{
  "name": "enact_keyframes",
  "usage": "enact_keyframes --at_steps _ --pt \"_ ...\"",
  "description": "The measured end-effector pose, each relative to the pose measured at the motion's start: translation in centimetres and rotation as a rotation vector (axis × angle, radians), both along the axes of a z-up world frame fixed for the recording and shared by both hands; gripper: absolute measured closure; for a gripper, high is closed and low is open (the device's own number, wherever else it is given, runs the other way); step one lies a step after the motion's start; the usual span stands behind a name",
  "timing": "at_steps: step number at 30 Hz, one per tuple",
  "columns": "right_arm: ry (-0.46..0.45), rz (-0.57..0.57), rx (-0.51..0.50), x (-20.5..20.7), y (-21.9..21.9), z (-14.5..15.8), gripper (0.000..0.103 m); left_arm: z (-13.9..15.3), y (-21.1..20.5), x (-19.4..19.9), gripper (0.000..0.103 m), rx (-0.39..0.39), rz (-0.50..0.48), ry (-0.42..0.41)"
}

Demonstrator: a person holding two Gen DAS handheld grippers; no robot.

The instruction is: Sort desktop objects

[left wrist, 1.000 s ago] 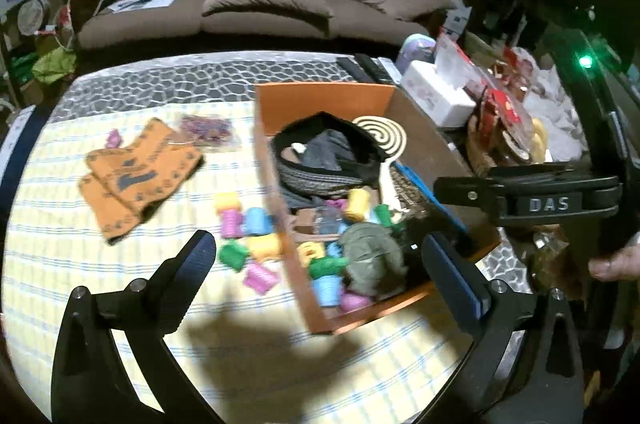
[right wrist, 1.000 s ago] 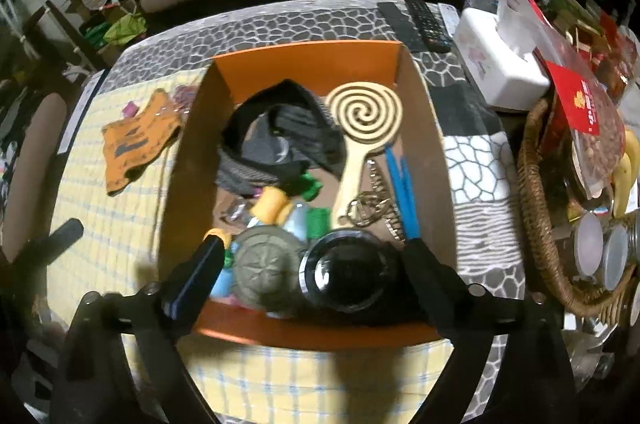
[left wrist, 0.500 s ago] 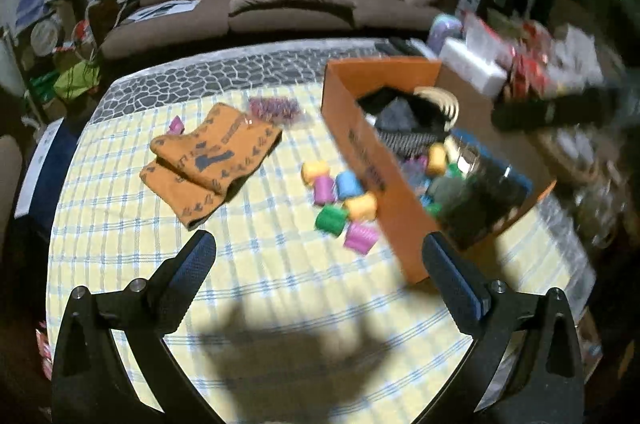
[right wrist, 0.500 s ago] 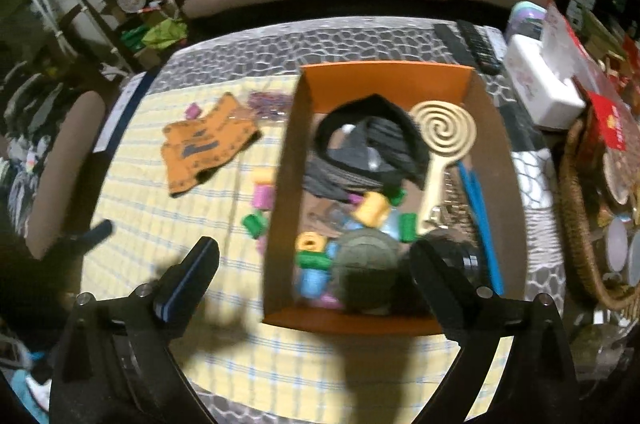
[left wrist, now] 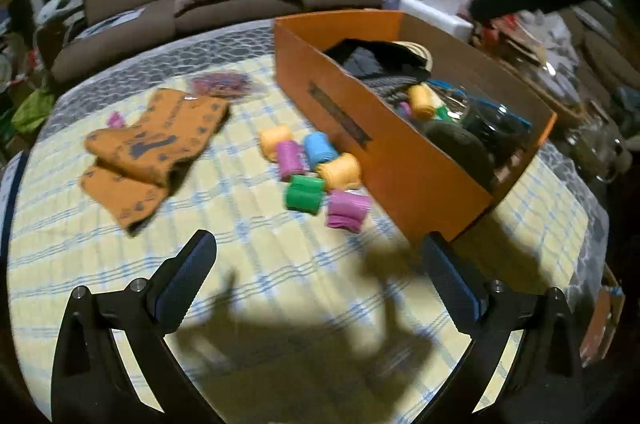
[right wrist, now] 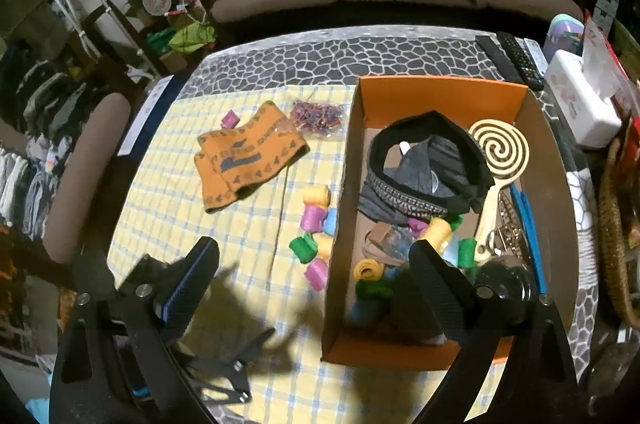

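An orange cardboard box (left wrist: 360, 128) (right wrist: 380, 350) stands on the right of the checked cloth. It holds a black band (right wrist: 432, 160), a spiral wooden paddle (right wrist: 500, 148), a black jar (right wrist: 504, 284) and several coloured rollers. More rollers (left wrist: 312, 164) (right wrist: 314, 224) lie on the cloth by the box's left wall. Further left are a folded orange fabric (left wrist: 152, 140) (right wrist: 244, 156) and a bag of beads (left wrist: 224, 84) (right wrist: 316, 114). My left gripper (left wrist: 316, 256) hangs open and empty in front of the loose rollers. My right gripper (right wrist: 314, 256) is open and empty above the box's near left corner.
A lone pink roller (right wrist: 229, 119) sits beside the fabric. Remote controls (right wrist: 516, 58), a tissue box (right wrist: 580, 108) and a wicker basket (right wrist: 612, 236) crowd the table's right side. A padded chair (right wrist: 88, 164) stands at the left edge, with a brown sofa behind the table.
Both grippers have pulled back from the box and shifted left. The loose rollers now lie straight ahead of the left gripper. Nothing was picked up.
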State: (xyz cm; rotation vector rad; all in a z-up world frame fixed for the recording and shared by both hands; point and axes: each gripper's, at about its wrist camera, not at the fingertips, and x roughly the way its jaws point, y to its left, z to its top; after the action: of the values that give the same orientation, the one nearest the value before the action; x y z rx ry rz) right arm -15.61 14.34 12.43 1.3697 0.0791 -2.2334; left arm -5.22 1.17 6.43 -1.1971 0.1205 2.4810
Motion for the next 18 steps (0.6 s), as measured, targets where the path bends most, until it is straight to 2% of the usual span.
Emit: enact_keyframes --at_steps 2,6,7,8,11,18 --pt "0.005 0.005 0.001 -0.1 0.0 -0.2 0.007 -0.9 0.7 -0.5 0.015 0.006 -0.014 -0.020" --pt "0.000 0.009 -0.004 -0.4 0.2 -0.7 0.011 -2.2 1.4 -1.5 0.022 0.019 -0.030 -0.035" --pt "0.000 0.009 -0.004 -0.4 0.4 -0.8 0.011 -2.5 1.6 -1.8 0.025 0.024 -0.034 -0.038" --pt "0.001 0.009 -0.005 -0.5 0.5 -0.9 0.011 -2.7 1.7 -2.0 0.032 0.025 -0.038 -0.040" --pt "0.000 0.010 -0.009 -0.8 0.9 -1.1 0.011 -3.4 2.2 -2.8 0.042 0.013 -0.064 -0.050" --pt "-0.007 0.016 -0.010 -1.4 1.6 -1.8 0.011 -4.8 3.3 -4.0 0.047 0.001 -0.122 -0.065"
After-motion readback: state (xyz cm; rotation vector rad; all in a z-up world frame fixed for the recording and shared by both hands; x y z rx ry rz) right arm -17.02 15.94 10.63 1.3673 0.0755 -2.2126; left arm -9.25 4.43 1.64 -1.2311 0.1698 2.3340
